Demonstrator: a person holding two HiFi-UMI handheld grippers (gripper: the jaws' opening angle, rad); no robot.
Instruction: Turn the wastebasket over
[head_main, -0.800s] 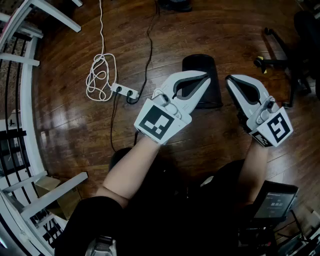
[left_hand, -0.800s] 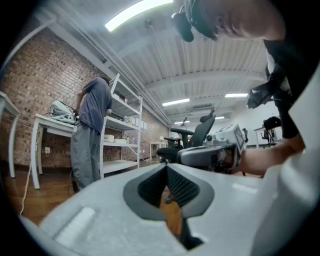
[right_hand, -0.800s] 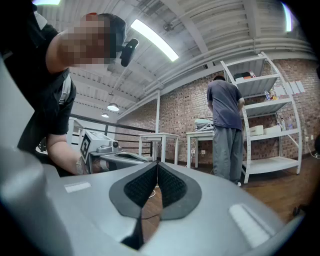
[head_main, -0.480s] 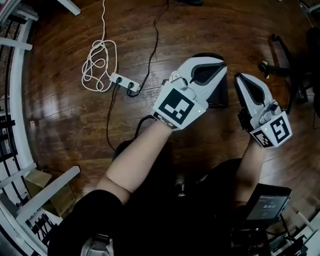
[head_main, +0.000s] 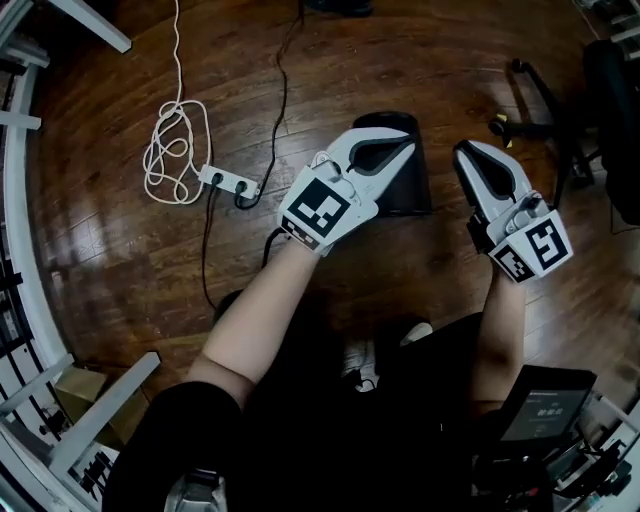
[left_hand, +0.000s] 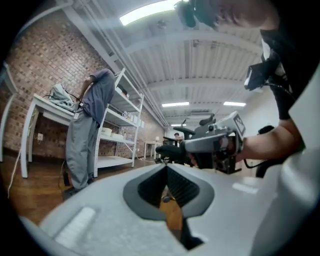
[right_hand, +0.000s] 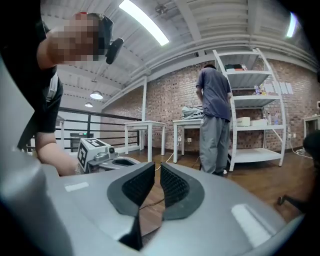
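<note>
Head view: the wastebasket (head_main: 412, 190) sits on the wood floor (head_main: 120, 260) ahead of the person's knees, black and tapered, its narrow end farther away and its wide end nearer. Whether it lies on its side or stands mouth down I cannot tell. The left gripper (head_main: 400, 143) hovers over it and the right gripper (head_main: 466, 158) is just beside its right edge; neither visibly touches it. A white power strip (head_main: 228, 183) and a coiled cable (head_main: 170, 150) lie well apart to the left.

Left gripper view: the ribbed dark pads meet at their tips with nothing between them, so the gripper is closed and empty. The wastebasket is out of sight here.

Right gripper view: the pads stand a thin slit apart – narrow, and holding nothing.

Smooth and matte, the wastebasket looks like thin moulded plastic – probably light, fairly stiff, with walls that may flex and slip under a pinch. The rim at the wide end seems the surest hold, one gripper on each side, and both would first need to open.
</note>
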